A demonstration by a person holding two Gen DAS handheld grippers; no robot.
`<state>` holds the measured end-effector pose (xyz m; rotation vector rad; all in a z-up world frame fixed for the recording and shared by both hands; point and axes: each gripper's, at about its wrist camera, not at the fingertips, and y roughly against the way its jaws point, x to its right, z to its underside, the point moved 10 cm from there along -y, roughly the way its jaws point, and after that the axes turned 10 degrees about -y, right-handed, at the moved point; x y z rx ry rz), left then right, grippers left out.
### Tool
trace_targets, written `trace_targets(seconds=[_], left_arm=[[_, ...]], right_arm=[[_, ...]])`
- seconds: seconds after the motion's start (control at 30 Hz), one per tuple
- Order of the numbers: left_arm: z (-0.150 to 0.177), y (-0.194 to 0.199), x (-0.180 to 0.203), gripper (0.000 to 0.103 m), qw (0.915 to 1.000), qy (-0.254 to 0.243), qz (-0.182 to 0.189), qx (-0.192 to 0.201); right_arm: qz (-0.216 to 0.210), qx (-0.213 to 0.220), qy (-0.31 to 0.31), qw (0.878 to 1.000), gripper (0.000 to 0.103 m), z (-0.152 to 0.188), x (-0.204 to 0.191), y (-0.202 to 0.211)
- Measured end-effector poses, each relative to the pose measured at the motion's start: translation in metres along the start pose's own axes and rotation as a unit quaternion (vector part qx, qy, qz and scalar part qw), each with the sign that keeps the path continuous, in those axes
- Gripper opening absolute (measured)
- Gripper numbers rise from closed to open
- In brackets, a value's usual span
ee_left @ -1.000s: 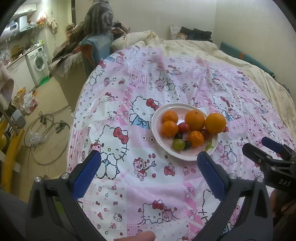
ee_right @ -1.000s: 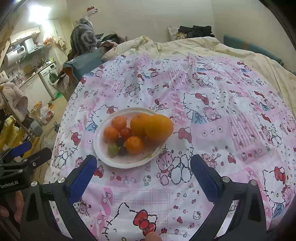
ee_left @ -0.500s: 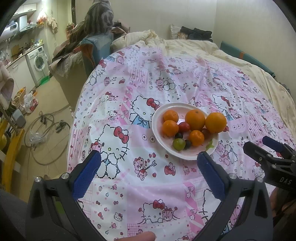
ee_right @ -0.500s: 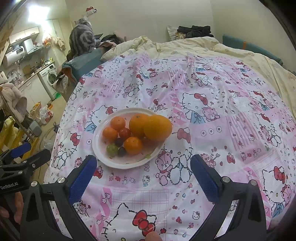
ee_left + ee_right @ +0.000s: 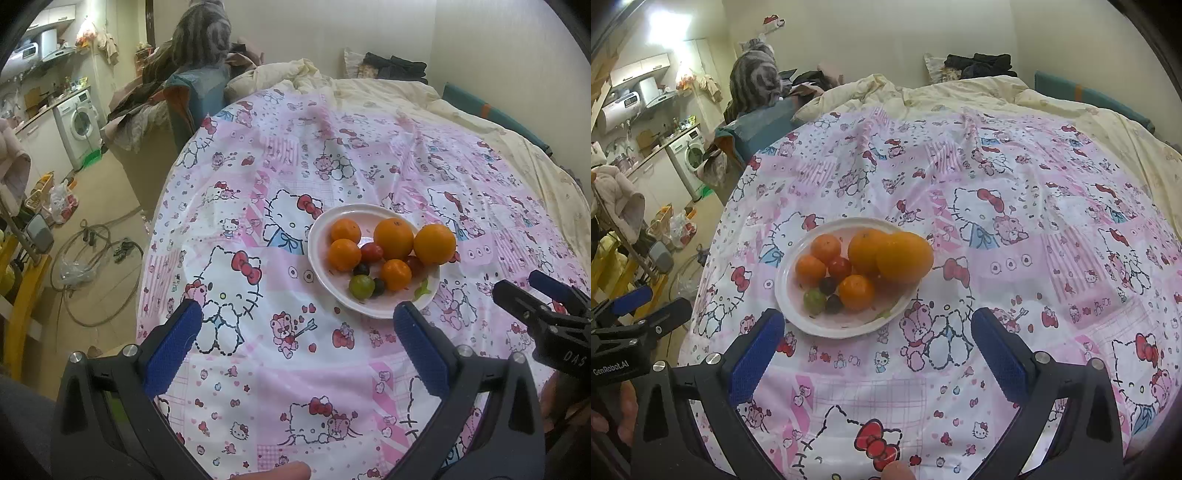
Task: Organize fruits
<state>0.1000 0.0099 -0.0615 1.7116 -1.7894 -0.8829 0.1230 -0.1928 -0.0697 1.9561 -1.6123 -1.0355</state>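
Left wrist view: left gripper (image 5: pixel 297 326) spread, empty; plate (image 5: pixel 318 254) of fruit just ahead, right of centre. Right gripper (image 5: pixel 877 330) also spread, plate ahead-left. Risk: big orange (image 5: pixel 434 244) overhangs the rim; a nudge could roll it onto the cloth.

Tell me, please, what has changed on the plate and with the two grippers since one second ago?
Almost nothing changed. In the right wrist view the plate sits slightly lower and closer, so the right gripper eased a little toward it. The left gripper kept its place. Both stay open and empty, and nothing was taken or let go. The fruits lie as before.
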Motion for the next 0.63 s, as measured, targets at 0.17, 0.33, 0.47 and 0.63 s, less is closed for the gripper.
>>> trace_targets(seconds=[0.17,0.33,0.47,0.63], left_arm=[[-0.0005,0.0004,-0.0018,0.102,1.0,0.0,-0.002,-0.001],[-0.0005,0.0004,-0.002,0.102,1.0,0.0,-0.002,-0.001],[0.0002,-0.0007,-0.002,0.102,1.0,0.0,-0.003,-0.003],[0.0004,-0.0012,-0.0017,0.102,1.0,-0.001,-0.005,-0.004]], right_arm=[[0.0,0.0,-0.004,1.0,0.103,-0.0006,0.0016,0.0012],[-0.001,0.002,-0.006,1.0,0.103,-0.0017,0.0017,0.0018],[0.0,0.002,-0.004,1.0,0.103,-0.0017,0.0017,0.0022],[0.0,0.003,-0.003,1.0,0.103,-0.0017,0.0007,0.0025]])
